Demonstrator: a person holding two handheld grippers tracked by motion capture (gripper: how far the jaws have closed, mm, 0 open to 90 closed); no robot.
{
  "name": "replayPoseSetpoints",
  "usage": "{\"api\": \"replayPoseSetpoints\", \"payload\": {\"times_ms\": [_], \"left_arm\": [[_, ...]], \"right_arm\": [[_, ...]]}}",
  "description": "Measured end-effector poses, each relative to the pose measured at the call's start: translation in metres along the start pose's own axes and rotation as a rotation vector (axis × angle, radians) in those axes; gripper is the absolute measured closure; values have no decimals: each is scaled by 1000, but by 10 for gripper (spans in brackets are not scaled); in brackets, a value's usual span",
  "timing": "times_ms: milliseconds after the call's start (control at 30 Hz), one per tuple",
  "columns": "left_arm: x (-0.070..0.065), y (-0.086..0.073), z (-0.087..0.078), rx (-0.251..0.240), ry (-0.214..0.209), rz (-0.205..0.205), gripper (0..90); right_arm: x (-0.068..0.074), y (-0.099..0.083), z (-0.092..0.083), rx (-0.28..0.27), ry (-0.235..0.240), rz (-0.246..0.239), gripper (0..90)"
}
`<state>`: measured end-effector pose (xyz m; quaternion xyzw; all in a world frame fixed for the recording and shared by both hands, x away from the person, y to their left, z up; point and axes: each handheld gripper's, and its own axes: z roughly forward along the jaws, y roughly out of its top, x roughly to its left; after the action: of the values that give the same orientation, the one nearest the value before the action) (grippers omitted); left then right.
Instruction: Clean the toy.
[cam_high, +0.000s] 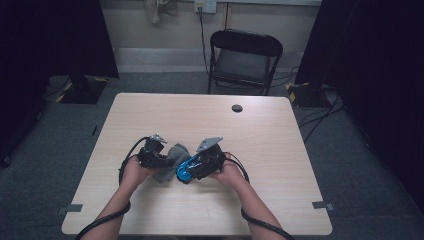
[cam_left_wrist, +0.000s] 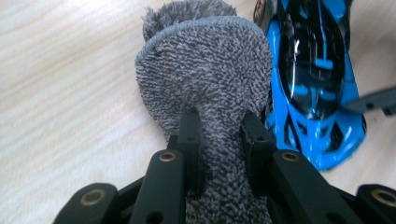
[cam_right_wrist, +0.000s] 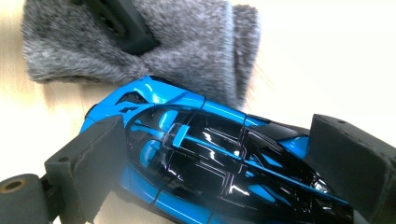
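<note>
Grey terry cloth (cam_left_wrist: 205, 88) is pinched between the closed jaws of the left claw (cam_left_wrist: 222, 135), low in the centre of the left gripper view, its rounded end fanning toward the top of the frame. The right claw (cam_right_wrist: 210, 163) clamps a blue and black toy car (cam_right_wrist: 219, 158) from both sides, across the lower half of the right gripper view. Cloth and car touch. In the high view both lie at the middle of the pale wooden tabletop (cam_high: 260, 130), near its lower edge. No readable lettering shows on either.
</note>
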<state>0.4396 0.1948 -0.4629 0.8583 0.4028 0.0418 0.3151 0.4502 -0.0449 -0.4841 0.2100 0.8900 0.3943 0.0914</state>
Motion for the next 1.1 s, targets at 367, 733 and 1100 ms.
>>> {"api": "replayPoseSetpoints", "payload": {"times_ms": [367,733,1100], "left_arm": [[7,4,-26,-69,59,-24,732],[9,36,-16,-105,78,-18,732],[5,57,0,-112,89,-19,731]], "right_arm": [[0,-1,0,-11,0,-1,51],[0,-3,0,-24,-1,0,51],[0,-3,0,-23,0,-1,52]]}}
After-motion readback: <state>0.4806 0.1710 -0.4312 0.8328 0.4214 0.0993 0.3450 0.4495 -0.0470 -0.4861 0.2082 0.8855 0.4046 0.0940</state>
